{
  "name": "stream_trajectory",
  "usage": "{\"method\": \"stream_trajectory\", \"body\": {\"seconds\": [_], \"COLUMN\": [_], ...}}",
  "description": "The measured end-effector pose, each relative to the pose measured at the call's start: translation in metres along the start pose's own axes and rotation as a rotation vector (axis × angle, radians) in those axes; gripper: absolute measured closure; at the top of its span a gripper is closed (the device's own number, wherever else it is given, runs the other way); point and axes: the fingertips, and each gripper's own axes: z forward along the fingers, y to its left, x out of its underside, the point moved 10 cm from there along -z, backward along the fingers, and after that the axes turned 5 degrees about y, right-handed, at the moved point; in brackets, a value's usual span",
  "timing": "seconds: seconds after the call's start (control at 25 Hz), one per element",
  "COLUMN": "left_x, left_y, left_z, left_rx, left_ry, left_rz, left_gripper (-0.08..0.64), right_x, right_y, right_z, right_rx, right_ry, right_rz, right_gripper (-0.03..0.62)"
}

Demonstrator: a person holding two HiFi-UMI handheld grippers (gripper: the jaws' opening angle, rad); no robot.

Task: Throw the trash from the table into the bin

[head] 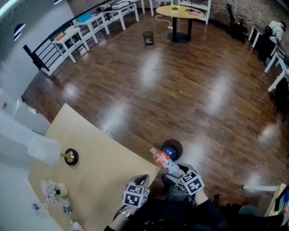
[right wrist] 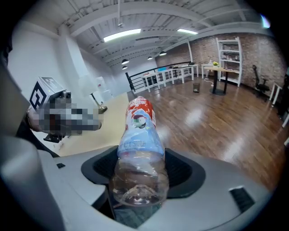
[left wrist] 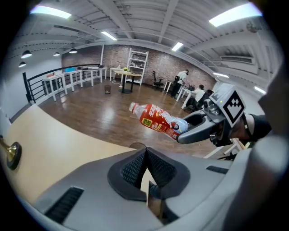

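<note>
A clear plastic bottle (head: 165,162) with a red label sticks out forward and up from my right gripper (head: 174,171), which is shut on its base. In the right gripper view the bottle (right wrist: 137,149) fills the space between the jaws. The left gripper view shows the bottle (left wrist: 158,121) and the right gripper (left wrist: 198,128) over the wooden floor. A round dark bin (head: 171,149) stands on the floor just beyond the bottle, beside the table's corner. My left gripper (head: 141,180) is over the beige table's (head: 99,167) near edge, its jaws (left wrist: 145,155) shut with nothing seen between them.
Crumpled paper and other trash (head: 54,191) lie at the table's bottom left. A white lamp-like object (head: 43,151) with a brass base (head: 70,157) stands at the table's left. Far off are a second small bin (head: 147,37), a round yellow table (head: 180,11) and white desks by a railing.
</note>
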Motion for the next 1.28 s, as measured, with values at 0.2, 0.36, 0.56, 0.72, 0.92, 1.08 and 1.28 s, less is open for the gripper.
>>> {"method": "stream_trajectory", "body": {"seconds": [0.2, 0.36, 0.56, 0.72, 0.92, 1.08, 1.28], "left_x": [-0.027, -0.038, -0.039, -0.043, -0.044, -0.042, -0.038], "left_y": [-0.035, -0.050, -0.062, -0.065, -0.064, -0.064, -0.058], "left_z": [0.042, 0.068, 0.102, 0.140, 0.187, 0.208, 0.219], "left_rx": [0.072, 0.097, 0.114, 0.123, 0.151, 0.166, 0.167], "left_ry": [0.020, 0.037, 0.066, 0.069, 0.085, 0.095, 0.115], "left_rz": [0.059, 0.067, 0.038, 0.003, -0.087, -0.143, -0.171], "left_gripper": [0.555, 0.555, 0.555, 0.555, 0.555, 0.555, 0.555], "right_x": [0.027, 0.033, 0.063, 0.091, 0.105, 0.106, 0.108], "right_y": [-0.050, -0.081, -0.121, -0.161, -0.197, -0.204, -0.204], "right_z": [-0.015, -0.006, 0.045, 0.107, 0.175, 0.191, 0.196], "right_rx": [0.051, 0.063, 0.074, 0.088, 0.100, 0.102, 0.105], "right_ry": [0.008, 0.028, 0.125, 0.226, 0.266, 0.265, 0.279], "right_rz": [0.082, 0.102, 0.146, 0.200, 0.248, 0.257, 0.266], "right_gripper": [0.258, 0.258, 0.258, 0.258, 0.258, 0.258, 0.258]}}
